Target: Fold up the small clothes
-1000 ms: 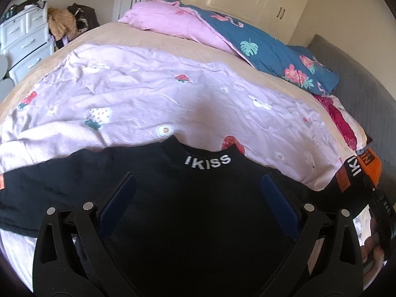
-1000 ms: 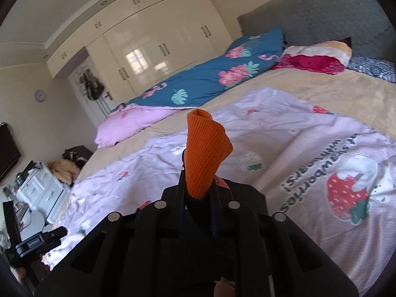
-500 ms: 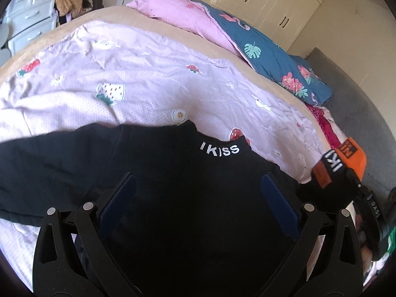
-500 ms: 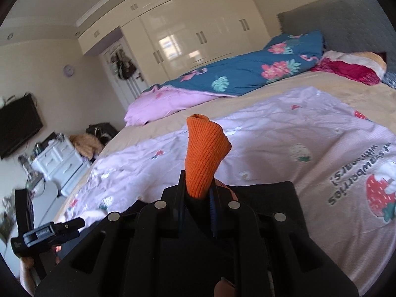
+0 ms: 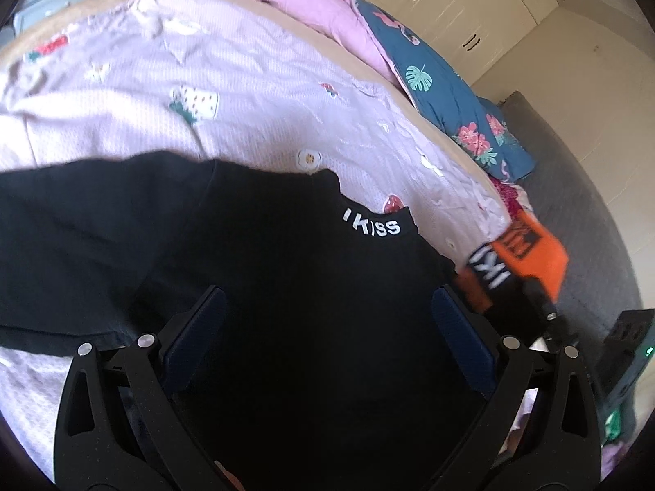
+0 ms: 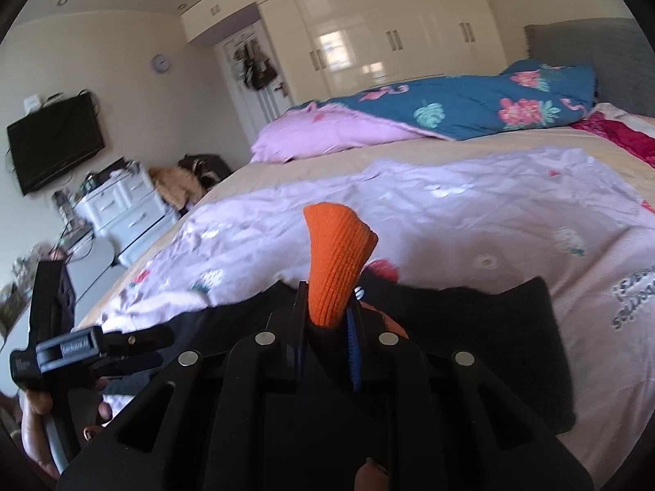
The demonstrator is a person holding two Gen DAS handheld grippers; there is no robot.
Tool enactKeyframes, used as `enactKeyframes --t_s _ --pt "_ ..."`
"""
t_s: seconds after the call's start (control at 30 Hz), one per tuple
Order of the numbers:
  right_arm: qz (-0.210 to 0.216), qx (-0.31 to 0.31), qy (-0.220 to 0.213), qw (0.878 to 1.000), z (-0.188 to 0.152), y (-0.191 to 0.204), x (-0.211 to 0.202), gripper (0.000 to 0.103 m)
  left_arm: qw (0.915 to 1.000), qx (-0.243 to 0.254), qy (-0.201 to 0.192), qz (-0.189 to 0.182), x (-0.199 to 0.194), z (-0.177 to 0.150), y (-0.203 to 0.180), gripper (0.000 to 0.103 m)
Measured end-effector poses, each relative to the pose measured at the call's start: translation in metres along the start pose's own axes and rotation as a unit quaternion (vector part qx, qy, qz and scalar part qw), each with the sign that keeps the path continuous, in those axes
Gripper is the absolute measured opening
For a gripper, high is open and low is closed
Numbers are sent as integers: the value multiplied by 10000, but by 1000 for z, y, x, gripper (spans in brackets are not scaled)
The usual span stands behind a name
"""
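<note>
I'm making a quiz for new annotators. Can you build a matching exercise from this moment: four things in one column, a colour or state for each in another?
Things:
1. left gripper
2. right gripper
3. black shirt
4. folded duvet

States:
A. blue with flowers
B. shut on the orange cuff
C. spread on the lilac blanket
D. open

Pairs: 1-D, 2-B, 3-C, 4-A

Bright daylight; glare on far wardrobe doors. Black shirt lacks detail. Fisheye bending, dark corners. Motion blur at left and right edges.
</note>
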State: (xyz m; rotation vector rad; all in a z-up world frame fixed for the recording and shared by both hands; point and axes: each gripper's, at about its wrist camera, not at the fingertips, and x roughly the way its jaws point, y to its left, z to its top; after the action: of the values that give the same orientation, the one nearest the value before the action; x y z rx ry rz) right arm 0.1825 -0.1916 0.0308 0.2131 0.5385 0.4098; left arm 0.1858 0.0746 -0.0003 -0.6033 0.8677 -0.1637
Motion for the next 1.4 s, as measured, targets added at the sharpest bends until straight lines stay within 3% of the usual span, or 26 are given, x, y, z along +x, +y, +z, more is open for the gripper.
enactKeyframes --t_s 0.17,0.33,0.43,0.53,0.67,0.77,0.83,0.93,1.0,1.13,1.2,1.3,1.4 --pt "159 -164 298 9993 -18 17 21 19 9976 -166 252 -616 8 -4 5 95" --pt "450 -146 821 9955 -31 24 37 27 9972 -154 390 -621 20 -8 8 95" --pt "760 -50 959 9925 -31 23 35 42 9973 -87 471 -555 28 -11 8 95" --pt "996 205 988 9899 -26 16 30 43 9965 -58 626 -554 36 -14 8 95" --pt "746 408 974 9916 -21 -1 27 43 9917 -20 1019 -790 52 -24 4 90" --pt "539 569 949 9924 -16 -17 23 44 9894 231 1205 -780 61 -34 -8 80" --pt "461 675 900 9926 -12 -26 21 45 9885 364 1273 -736 65 -41 -15 66" --pt "300 775 774 9935 -7 -41 13 46 9883 624 1330 -418 73 -53 -25 50" --pt "184 858 675 9939 -4 -51 7 47 9879 841 1290 -208 75 -58 -32 48" --pt "31 1070 551 9927 1 -70 0 47 9864 1109 1197 -208 72 -64 -41 14" --pt "-51 1149 510 9921 3 -77 -2 47 9859 1219 1117 -242 70 -63 -46 5" --pt "-200 1251 430 9910 7 -90 -8 47 9860 1271 969 -478 60 -50 -53 3" --pt "-395 1343 290 9897 11 -104 -17 47 9859 1539 355 -553 32 -30 -69 2"
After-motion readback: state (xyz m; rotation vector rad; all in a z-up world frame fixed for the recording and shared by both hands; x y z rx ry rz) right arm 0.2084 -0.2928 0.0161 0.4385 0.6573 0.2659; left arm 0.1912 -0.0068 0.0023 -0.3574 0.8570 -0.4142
